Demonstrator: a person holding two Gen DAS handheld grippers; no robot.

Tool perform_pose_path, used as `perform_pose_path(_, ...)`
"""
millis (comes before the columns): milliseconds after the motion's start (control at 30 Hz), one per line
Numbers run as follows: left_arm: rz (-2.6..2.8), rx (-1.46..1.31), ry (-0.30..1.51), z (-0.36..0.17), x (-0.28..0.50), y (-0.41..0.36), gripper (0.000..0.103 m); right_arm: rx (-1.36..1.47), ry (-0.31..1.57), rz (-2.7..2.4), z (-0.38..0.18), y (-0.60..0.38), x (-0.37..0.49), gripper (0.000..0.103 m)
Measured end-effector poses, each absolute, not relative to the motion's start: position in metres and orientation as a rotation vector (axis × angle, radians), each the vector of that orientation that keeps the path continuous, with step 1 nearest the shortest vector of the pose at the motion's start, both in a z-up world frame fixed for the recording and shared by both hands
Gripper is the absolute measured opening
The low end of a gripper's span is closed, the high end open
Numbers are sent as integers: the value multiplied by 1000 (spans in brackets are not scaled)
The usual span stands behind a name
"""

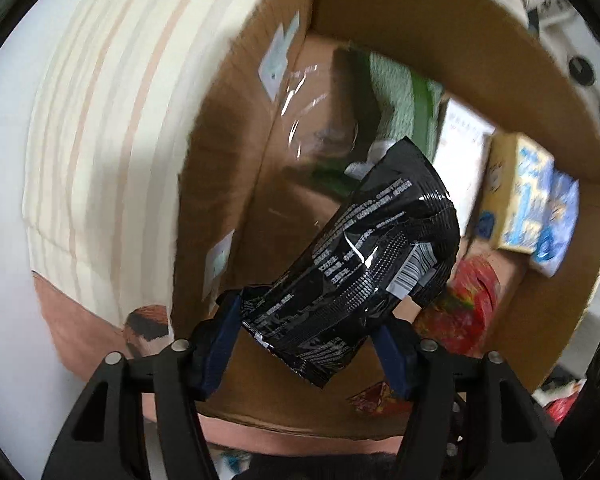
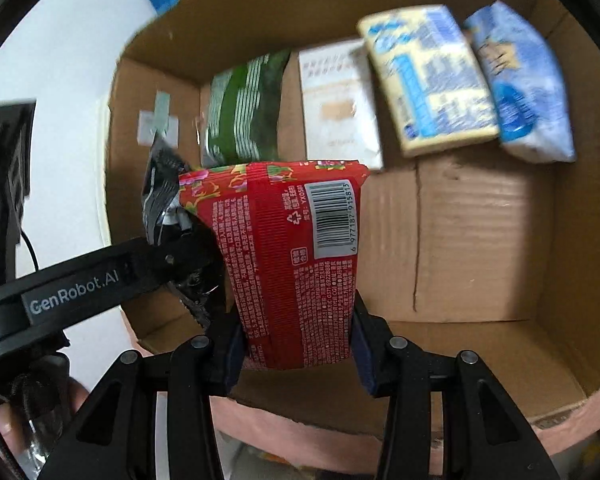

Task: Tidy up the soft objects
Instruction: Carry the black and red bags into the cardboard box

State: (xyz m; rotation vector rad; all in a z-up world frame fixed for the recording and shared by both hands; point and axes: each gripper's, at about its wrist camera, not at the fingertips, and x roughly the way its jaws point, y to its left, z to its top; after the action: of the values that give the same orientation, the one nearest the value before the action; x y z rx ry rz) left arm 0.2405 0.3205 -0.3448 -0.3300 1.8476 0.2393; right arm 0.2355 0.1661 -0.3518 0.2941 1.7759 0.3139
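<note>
My left gripper (image 1: 308, 328) is shut on the lower end of a black foil packet (image 1: 364, 248), which hangs tilted over the left part of an open cardboard box (image 1: 420, 20). My right gripper (image 2: 298, 336) is shut on a red printed packet (image 2: 284, 248) with its barcode side up, held above the box floor (image 2: 480, 248). The two packets sit side by side: in the right wrist view the black packet (image 2: 160, 188) shows just left of the red one, and in the left wrist view the red packet (image 1: 472, 304) shows to the right.
Along the box's far wall stand a green packet (image 2: 244, 108), a white packet (image 2: 340, 104), a yellow-and-blue pack (image 2: 428, 80) and a blue pack (image 2: 524, 84). A cream striped cloth (image 1: 100, 140) lies left of the box. A pink surface (image 2: 320, 436) runs under its near edge.
</note>
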Motion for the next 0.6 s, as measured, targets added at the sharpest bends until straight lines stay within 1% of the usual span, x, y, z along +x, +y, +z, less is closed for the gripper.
perform_pose_path(33, 236, -327, 1856, -346, 240, 320, 63, 289, 1788, 322, -355, 170, 235, 51)
perform_pose_path(100, 215, -329, 1864, -348, 240, 318, 64, 279, 1797, 355, -359, 177, 234, 77)
perform_pose_path(133, 212, -321, 1858, -348, 241, 317, 70, 280, 1796, 366, -360, 180, 234, 94)
perform_pose_path(167, 211, -305, 1849, -348, 241, 317, 81, 279, 1789, 372, -359, 182, 234, 96)
perform_pose_path(367, 177, -277, 1821, -337, 238, 307, 96, 217, 1765, 340, -347, 179, 234, 96)
perform_pose_path(433, 172, -276, 1816, -334, 235, 306, 97, 197, 1762, 332, -346, 177, 235, 96)
perform_pose_path(500, 179, -272, 1803, -329, 230, 305, 97, 188, 1761, 320, -342, 175, 234, 103)
perform_pose_path(600, 192, -231, 1781, -320, 227, 301, 97, 159, 1741, 290, -334, 166, 232, 103)
